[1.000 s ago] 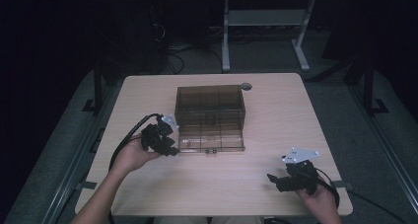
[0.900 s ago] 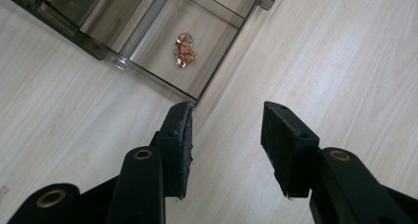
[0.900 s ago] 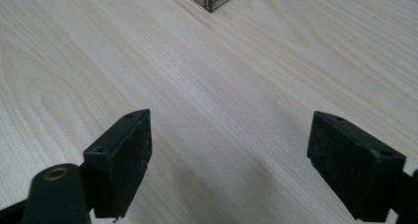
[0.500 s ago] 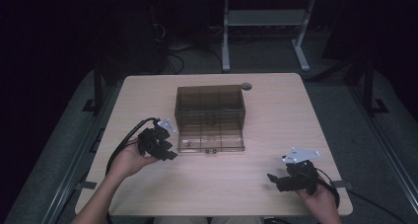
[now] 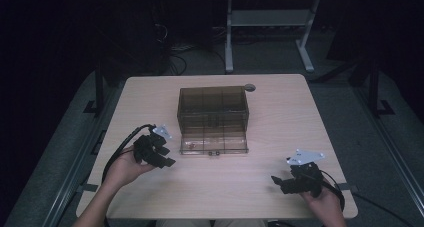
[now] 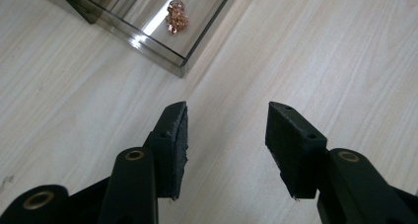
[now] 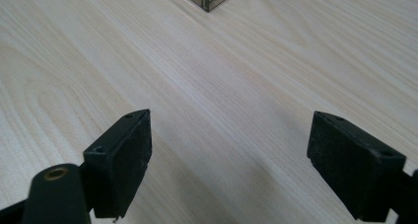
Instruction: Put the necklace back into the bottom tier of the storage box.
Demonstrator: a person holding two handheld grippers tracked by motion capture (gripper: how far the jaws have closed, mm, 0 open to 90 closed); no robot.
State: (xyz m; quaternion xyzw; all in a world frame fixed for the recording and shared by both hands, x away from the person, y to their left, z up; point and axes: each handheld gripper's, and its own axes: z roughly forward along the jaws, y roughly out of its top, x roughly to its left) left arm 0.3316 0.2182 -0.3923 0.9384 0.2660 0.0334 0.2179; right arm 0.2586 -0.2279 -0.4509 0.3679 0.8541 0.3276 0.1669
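High view: a smoke-tinted clear plastic compartment box [image 5: 213,118] sits mid-tabletop [image 5: 280,112], a small copper-coloured cluster [image 6: 176,16] in its front-left tray. The left tongs [image 5: 162,155], jaws just widened and empty, hover near that corner; the right tongs [image 5: 281,183] rest spread wide, well apart.

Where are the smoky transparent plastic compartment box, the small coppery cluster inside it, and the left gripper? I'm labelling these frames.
smoky transparent plastic compartment box [image 5: 212,103], high view, on its lid.
small coppery cluster [image 6: 176,16], left gripper view, on its middle.
left gripper [image 6: 226,130], left gripper view, midway between its fingertips.
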